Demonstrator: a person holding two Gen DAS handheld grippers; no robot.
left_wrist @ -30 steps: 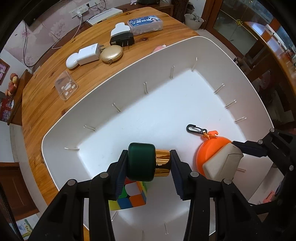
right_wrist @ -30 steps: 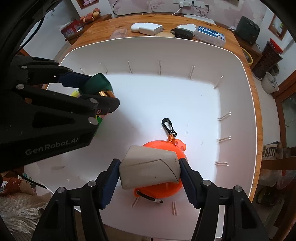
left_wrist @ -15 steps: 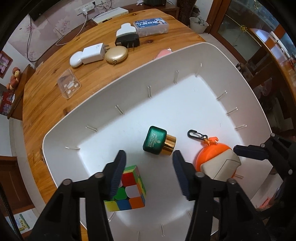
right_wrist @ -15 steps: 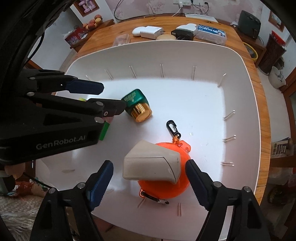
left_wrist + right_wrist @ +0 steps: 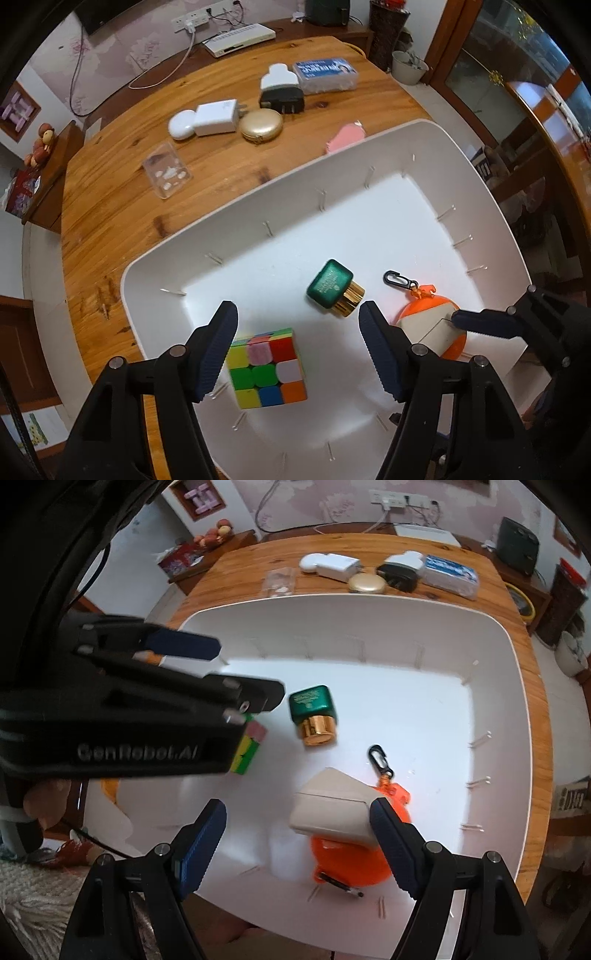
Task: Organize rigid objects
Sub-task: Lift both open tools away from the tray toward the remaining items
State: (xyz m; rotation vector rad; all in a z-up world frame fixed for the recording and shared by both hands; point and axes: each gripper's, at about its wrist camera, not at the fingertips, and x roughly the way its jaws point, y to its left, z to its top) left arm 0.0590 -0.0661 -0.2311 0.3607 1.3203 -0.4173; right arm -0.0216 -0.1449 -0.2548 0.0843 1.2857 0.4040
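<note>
- On the round wooden table (image 5: 122, 206) sits a big white tray (image 5: 480, 206). It fills most of both views.
- Above the tray hangs the left gripper (image 5: 297, 349). Its dark blue fingers (image 5: 218, 347) are spread wide and hold nothing. The cube shows between them.
- Next to it is the right gripper (image 5: 295, 843). Its fingers (image 5: 389, 843) are also spread wide and hold nothing. One finger looks to be just beside the beige box, but I cannot tell if it touches.
- Inside the tray, near the front, sits a cube (image 5: 266, 367) with many colors. It rests flat on the tray floor.
- Off to the right lies a round orange case (image 5: 354, 860) with a black clip (image 5: 378, 758) on a short strap.
- A beige box (image 5: 332, 808) lies on top of the orange case.
- A green jar (image 5: 334, 288) with a gold band lies on its side in the middle of the tray, between the cube and the orange case. It touches neither one.
- Behind the tray, on the bare wood, are a blue and clear box (image 5: 325, 74), a black plug (image 5: 281, 101), a white plug (image 5: 217, 117), a gold case (image 5: 261, 126), a white pebble shape (image 5: 181, 124), a clear small box (image 5: 167, 174) and a pink thing (image 5: 345, 137) right by the tray rim.
</note>
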